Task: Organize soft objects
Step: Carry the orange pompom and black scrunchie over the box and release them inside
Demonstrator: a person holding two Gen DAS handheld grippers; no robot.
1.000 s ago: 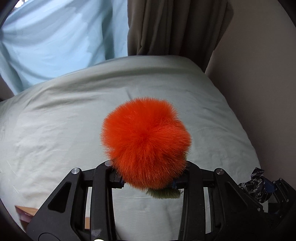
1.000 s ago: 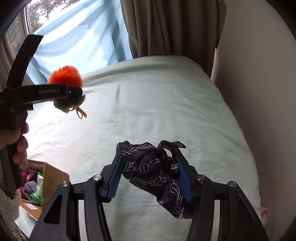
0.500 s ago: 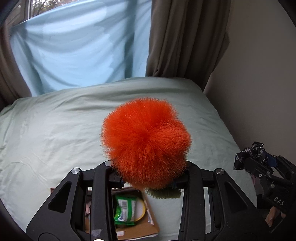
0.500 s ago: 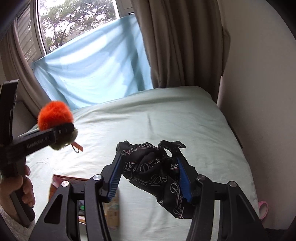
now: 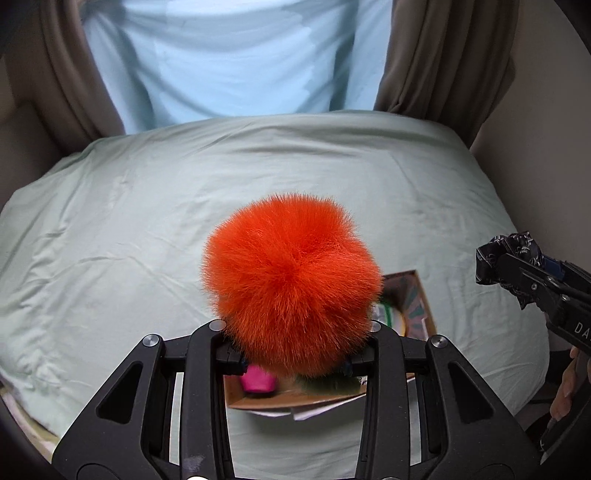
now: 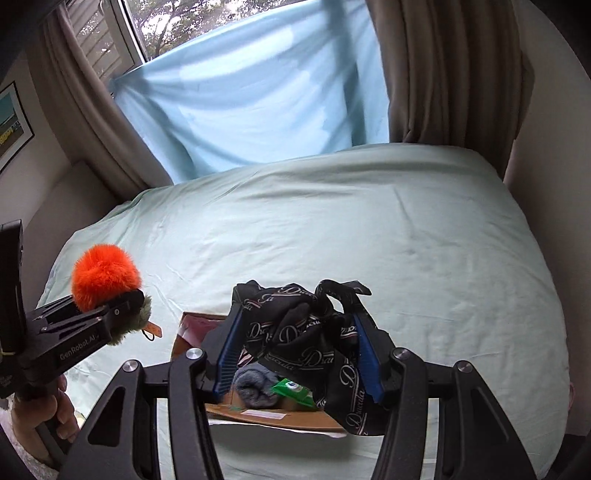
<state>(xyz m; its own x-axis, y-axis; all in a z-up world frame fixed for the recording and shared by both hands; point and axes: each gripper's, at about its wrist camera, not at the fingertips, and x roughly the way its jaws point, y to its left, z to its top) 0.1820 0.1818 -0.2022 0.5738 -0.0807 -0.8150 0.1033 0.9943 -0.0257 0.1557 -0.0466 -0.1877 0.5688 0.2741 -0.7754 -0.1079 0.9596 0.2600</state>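
I count two grippers (image 6: 299, 354) (image 5: 295, 347), one orange pompom (image 5: 291, 284), one black printed cloth (image 6: 314, 339), one cardboard box (image 6: 258, 413), one bed (image 6: 332, 229), two brown curtains (image 6: 443, 74).

Soft window (image 6: 155, 26) daylight, fisheye-warped edges

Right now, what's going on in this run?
A person is tidying soft items on a bed with two handheld grippers. The left gripper is shut on an orange pom-pom; the right gripper is shut on a black printed cloth. Both hang over an open cardboard box on the bed, which already holds a grey fuzzy item and a green packet. Nothing released yet.
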